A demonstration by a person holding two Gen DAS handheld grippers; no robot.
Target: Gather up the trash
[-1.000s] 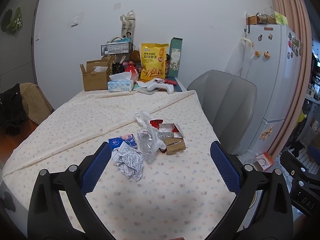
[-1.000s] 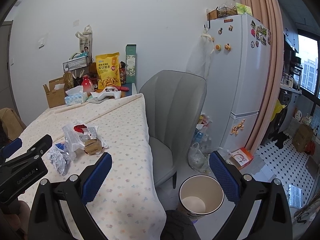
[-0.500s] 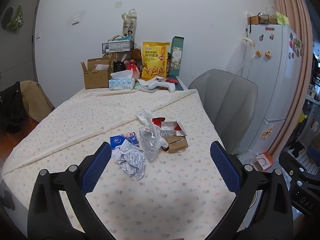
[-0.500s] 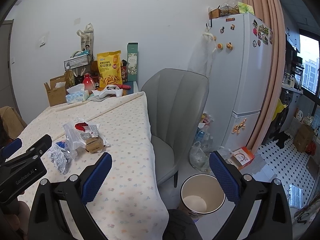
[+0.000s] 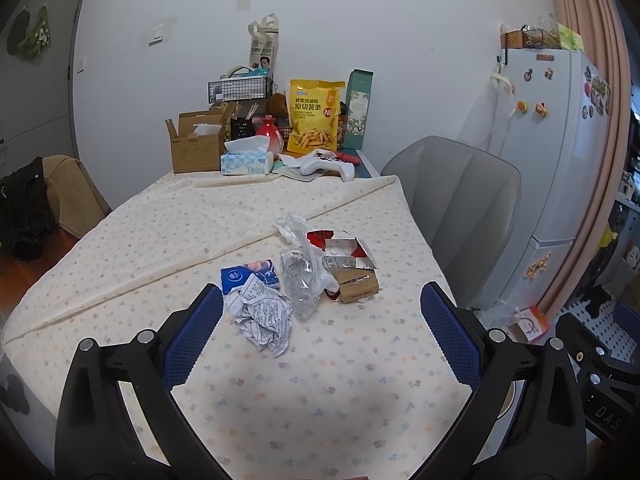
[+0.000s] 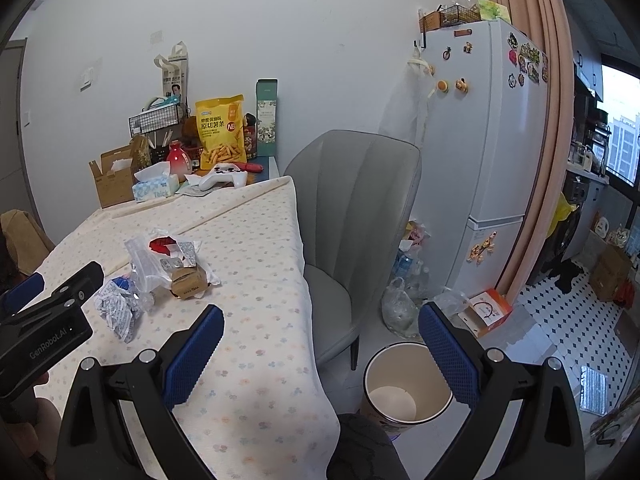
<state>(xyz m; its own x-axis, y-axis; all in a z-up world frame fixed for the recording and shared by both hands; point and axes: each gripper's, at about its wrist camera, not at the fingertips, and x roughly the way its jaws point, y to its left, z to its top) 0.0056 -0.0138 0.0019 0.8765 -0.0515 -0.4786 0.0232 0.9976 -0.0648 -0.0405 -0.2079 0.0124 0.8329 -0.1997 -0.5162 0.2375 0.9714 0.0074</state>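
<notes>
I had the left gripper [image 5: 320, 312] hovering above the table [image 5: 168, 232], jaws spread wide, nothing between them. Trash sat in a small heap near the table's middle: crumpled paper [image 5: 262, 318] closest to my left finger, a blue packet [image 5: 248, 276] just behind it, a clear plastic bag [image 5: 302, 280] touching the paper, then a brown carton [image 5: 356, 286] and blister packs [image 5: 344, 252] beside the bag. The right gripper [image 6: 320, 332] was also wide apart and empty, held over the table's edge by the grey chair [image 6: 356, 216]. The bin [image 6: 406, 388] stood on the floor below it, beside the chair, open. A tissue box [image 5: 246, 162] and a yellow snack bag [image 5: 314, 116] sat at the table's far end, well apart from the heap.
</notes>
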